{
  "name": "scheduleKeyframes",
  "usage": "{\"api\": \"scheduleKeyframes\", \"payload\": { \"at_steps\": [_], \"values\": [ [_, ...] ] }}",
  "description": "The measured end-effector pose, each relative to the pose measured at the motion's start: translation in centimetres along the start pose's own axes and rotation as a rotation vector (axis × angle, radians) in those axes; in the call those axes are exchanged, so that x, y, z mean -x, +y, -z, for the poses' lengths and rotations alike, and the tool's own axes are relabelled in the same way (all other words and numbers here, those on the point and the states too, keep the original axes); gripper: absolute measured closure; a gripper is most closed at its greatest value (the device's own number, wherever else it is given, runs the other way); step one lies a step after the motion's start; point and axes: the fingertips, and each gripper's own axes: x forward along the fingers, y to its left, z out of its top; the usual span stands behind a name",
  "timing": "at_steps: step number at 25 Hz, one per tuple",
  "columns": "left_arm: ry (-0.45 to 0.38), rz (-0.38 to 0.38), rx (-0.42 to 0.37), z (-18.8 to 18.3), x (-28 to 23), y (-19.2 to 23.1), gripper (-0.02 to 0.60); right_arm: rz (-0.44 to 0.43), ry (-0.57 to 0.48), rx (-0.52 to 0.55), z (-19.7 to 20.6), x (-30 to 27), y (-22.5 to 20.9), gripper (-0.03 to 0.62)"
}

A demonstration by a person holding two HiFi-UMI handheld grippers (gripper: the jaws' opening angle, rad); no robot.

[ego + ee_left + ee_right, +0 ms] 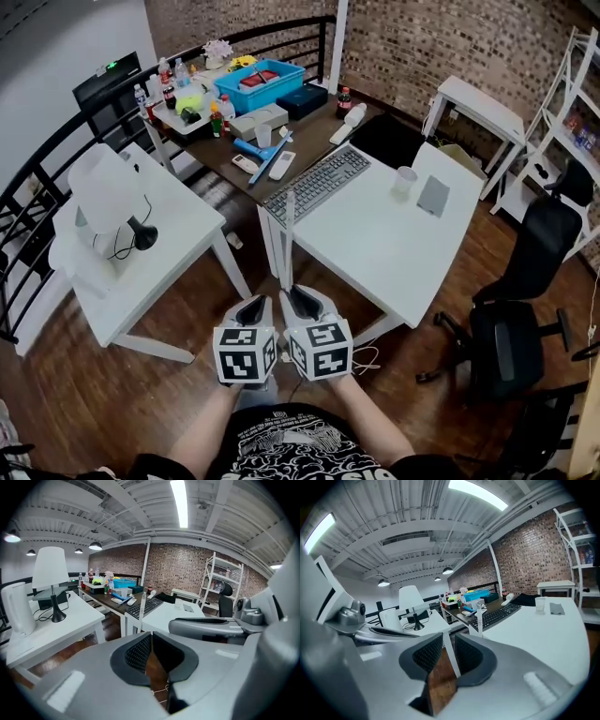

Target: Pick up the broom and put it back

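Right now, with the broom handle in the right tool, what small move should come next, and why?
Probably hold the right tool clamped and carry the broom handle onward, steering it clear of the white table corner just ahead. The left tool is shut and empty, and no storage spot shows yet.

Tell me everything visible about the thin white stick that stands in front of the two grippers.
The thin white stick is a slim, straight, smooth-looking rod, probably the broom's handle; no brush head is visible. It stands nearly upright before the near corner of the white table. Its lower part runs between the jaws of the right gripper, which clamp it.
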Motion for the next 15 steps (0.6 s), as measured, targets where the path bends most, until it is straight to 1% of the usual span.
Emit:
{"api": "scheduleKeyframes", "payload": {
  "at_steps": [1,2,8,15],
  "values": [
    [0.002,0.010,-0.001,-0.5,-0.8,0.4,0.563,0.009,-0.001,-0.002,-0.4,-0.8,-0.4,0.516],
    [0.003,0.018,-0.004,-1.1,-1.5,0.8,0.561,0.019,-0.001,-0.003,-0.8,-1.6,-0.7,0.511],
    [0.020,0.059,-0.018,-3.9,-5.5,3.2,0.561,0.069,0.005,-0.015,-2.5,-6.5,-2.7,0.511],
    [0.032,0.095,-0.034,-5.7,-8.2,5.9,0.575,0.157,0.022,-0.029,-3.2,-11.2,-5.2,0.482]
  ]
}}
